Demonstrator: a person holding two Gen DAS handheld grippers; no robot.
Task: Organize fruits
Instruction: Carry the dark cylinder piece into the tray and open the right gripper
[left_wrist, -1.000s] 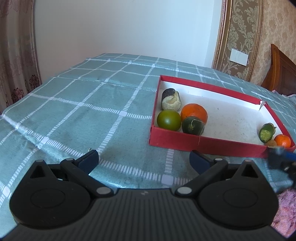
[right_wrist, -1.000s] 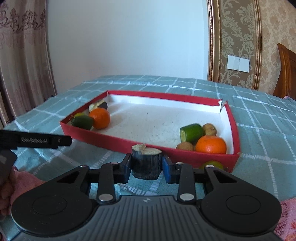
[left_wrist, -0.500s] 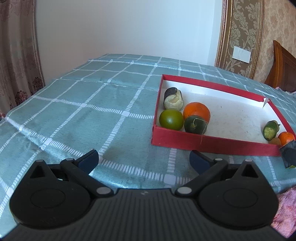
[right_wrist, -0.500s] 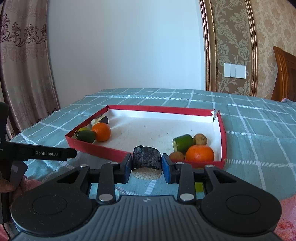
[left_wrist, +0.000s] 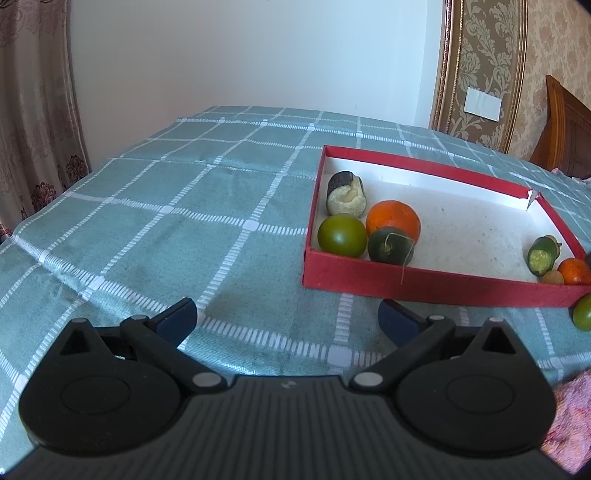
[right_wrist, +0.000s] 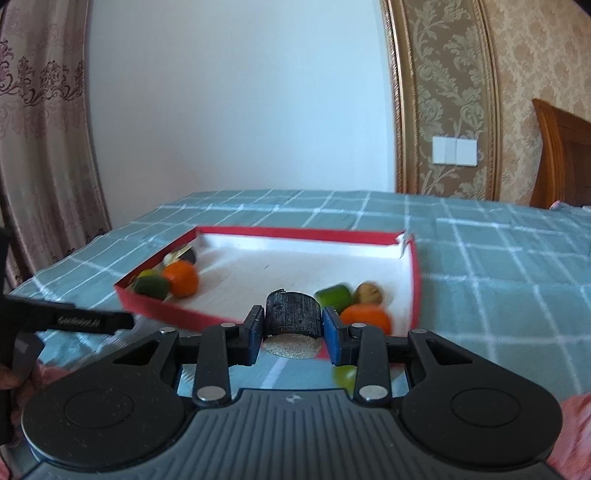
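Item: dark cut fruit piece in transit to red tray
Left wrist view: left tongs (left_wrist: 288, 317) spread wide, empty, above the checked tabletop (left_wrist: 166, 229); red tray (left_wrist: 424, 282) at 2 o'clock, a loose green fruit (left_wrist: 583, 313) outside its near corner. Right wrist view: right tongs (right_wrist: 293, 330) clamped on the dark fruit piece (right_wrist: 292, 313), cut face down, before the tray's near wall at 12 o'clock. Step judged: carry-in; next, clear the wall, lower, release
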